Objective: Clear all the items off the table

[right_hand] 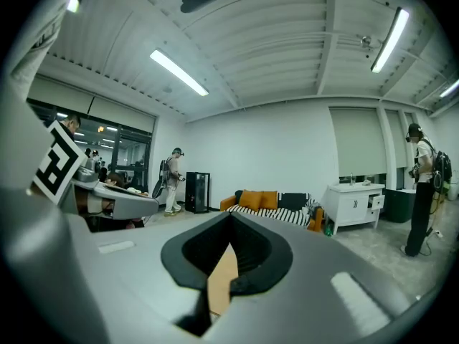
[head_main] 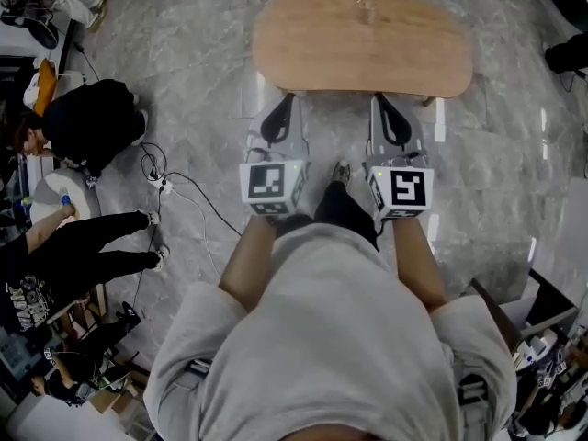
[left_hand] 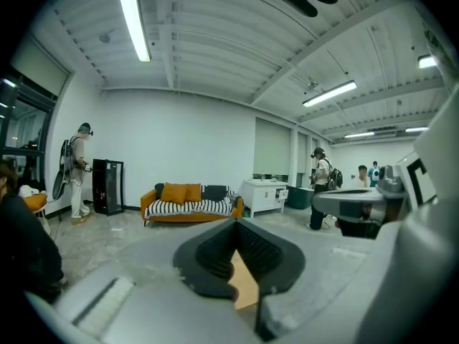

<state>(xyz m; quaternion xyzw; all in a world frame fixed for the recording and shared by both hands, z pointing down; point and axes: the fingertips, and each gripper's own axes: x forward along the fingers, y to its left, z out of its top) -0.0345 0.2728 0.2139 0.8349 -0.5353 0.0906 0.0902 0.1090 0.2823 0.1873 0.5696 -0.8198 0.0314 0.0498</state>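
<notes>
**Both grippers shut at the table's near edge**

The left gripper [head_main: 287, 97] and right gripper [head_main: 378, 97] both have their jaws pressed together on nothing, tips just at the near edge of the wooden table [head_main: 363, 44]. The table's long side runs crosswise ahead, so neither hand's closer. Can't spot any item on it.

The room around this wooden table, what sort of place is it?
Probably a shared lab or studio, not a home: strip lights overhead, an orange sofa and white cabinet against the wall, and several people standing about in backpacks and headgear.
</notes>
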